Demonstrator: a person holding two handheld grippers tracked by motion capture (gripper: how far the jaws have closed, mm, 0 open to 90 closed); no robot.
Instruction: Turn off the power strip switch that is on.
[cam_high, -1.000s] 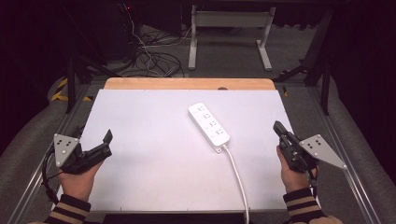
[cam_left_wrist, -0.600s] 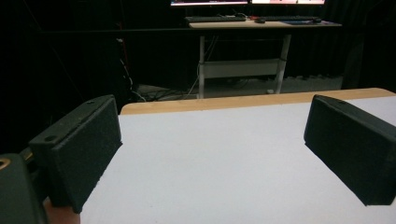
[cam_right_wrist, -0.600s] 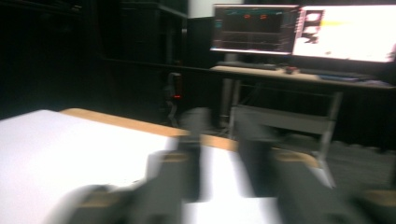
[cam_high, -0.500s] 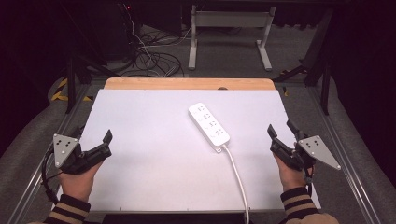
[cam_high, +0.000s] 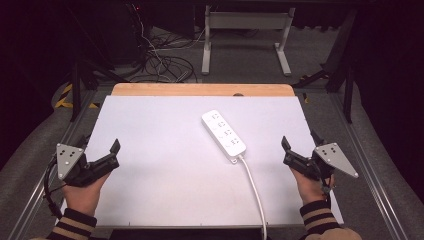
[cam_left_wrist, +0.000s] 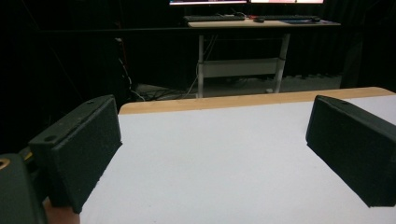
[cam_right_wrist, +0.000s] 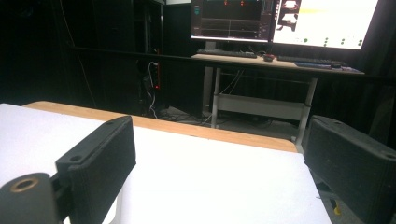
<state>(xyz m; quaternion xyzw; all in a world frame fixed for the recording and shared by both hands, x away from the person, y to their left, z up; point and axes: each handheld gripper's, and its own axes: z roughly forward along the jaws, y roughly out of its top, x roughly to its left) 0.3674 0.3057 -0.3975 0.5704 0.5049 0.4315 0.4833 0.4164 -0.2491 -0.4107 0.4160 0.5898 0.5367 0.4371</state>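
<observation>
A white power strip (cam_high: 223, 135) lies at an angle near the middle of the white tabletop (cam_high: 165, 165). Its white cable (cam_high: 254, 187) runs toward the near edge. My left gripper (cam_high: 100, 145) is held low at the left edge of the table, open, with nothing between its jaws. My right gripper (cam_high: 300, 141) is at the right edge, to the right of the strip's cable end and apart from it, also open and empty. The left gripper view has my left gripper (cam_left_wrist: 215, 140) spread wide over bare white surface. In the right gripper view my right gripper (cam_right_wrist: 224, 158) is just as wide.
A wooden strip (cam_high: 200, 90) borders the far edge of the table. Beyond it are a desk frame (cam_high: 245, 35) and loose cables (cam_high: 160, 65) on the dark floor. Lit monitors (cam_right_wrist: 289, 21) stand on a desk behind. Metal rails (cam_high: 370, 165) flank the table.
My right gripper has gone from shut to open, its jaws spreading apart. The left gripper and the power strip have stayed put.
</observation>
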